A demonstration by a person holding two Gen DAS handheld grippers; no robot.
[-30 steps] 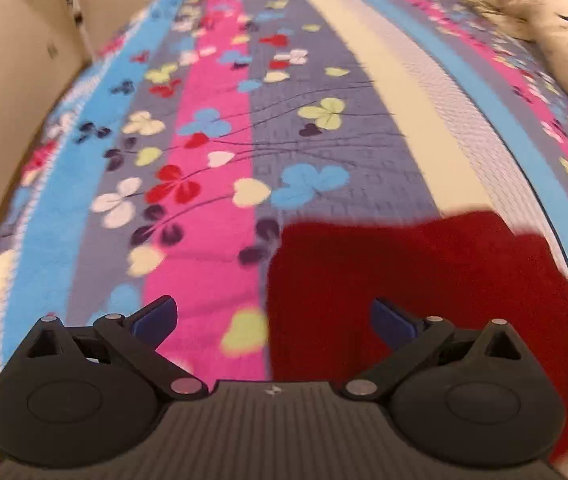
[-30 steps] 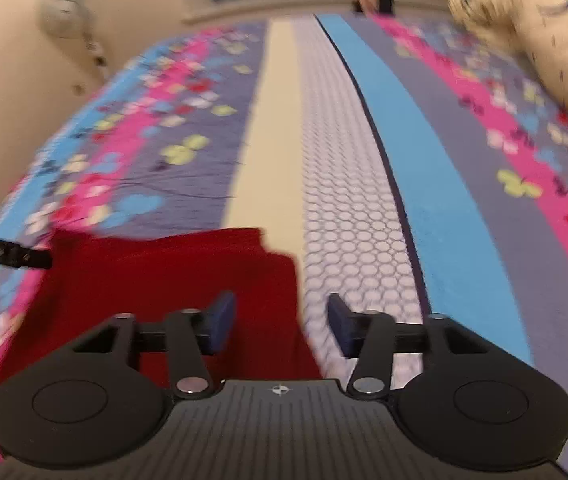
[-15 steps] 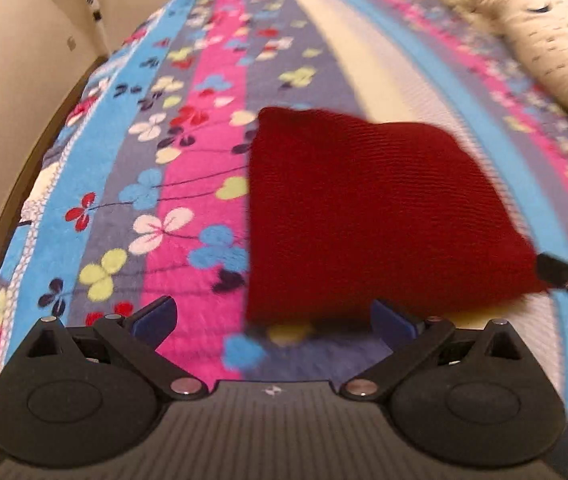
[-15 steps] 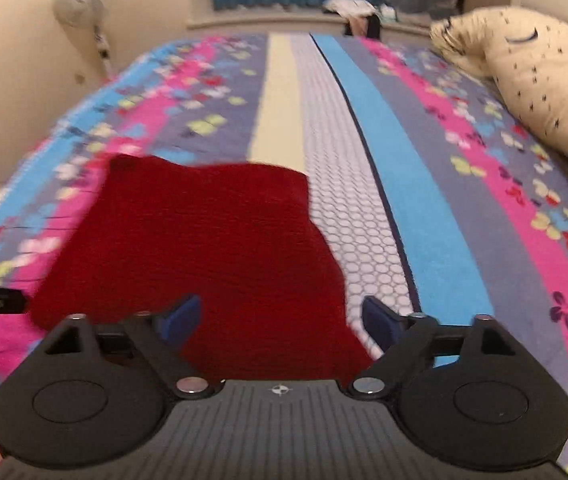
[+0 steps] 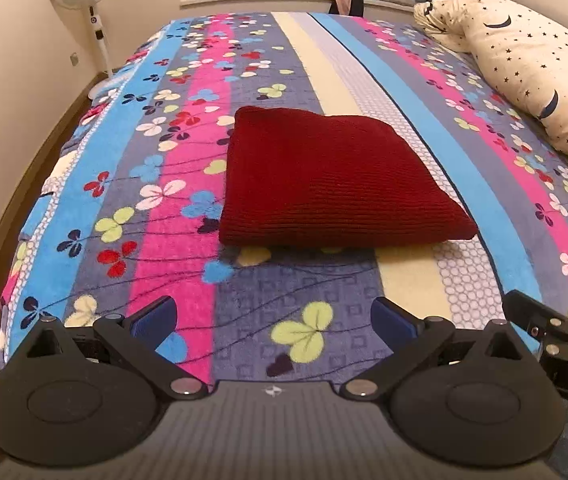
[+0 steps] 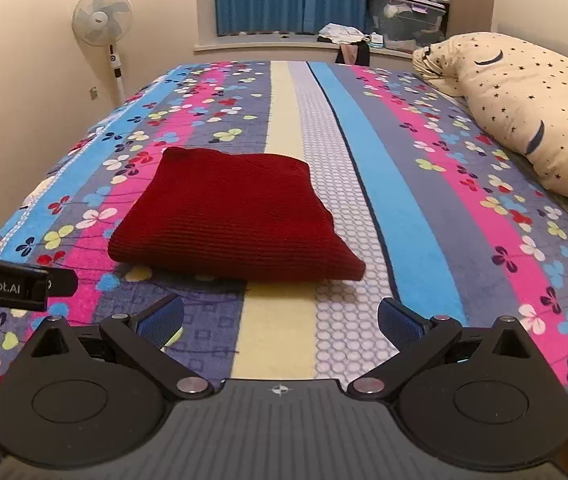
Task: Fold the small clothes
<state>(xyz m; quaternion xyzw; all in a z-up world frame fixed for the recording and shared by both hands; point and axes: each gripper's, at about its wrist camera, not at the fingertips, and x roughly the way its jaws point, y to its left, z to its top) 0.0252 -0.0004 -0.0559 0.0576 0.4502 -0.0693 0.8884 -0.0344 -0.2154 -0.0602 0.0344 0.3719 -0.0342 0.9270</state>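
At the bottom of each view, the left gripper (image 5: pixel 273 318) gapes wide and empty, and the right gripper (image 6: pixel 279 316), nothing between its jaws, is opening to full spread; both tilt down over bare bedspread (image 6: pixel 416 208). Beyond, mid-frame, the red knitted garment (image 5: pixel 324 180) lies folded into a neat rectangle, apparently released as finished. A star-print pillow (image 6: pixel 524 108) rests upper right.

The dark red ribbed knit garment (image 5: pixel 324 180) lies folded into a thick, neat, roughly square bundle, flat on the striped bedspread (image 5: pixel 187 168). It rests ahead of the left claw (image 5: pixel 273 318), apart from its fingers and slightly to their right. Seen from the right claw (image 6: pixel 279 318), it sits ahead and to the left (image 6: pixel 231 216), clear of the fingers.
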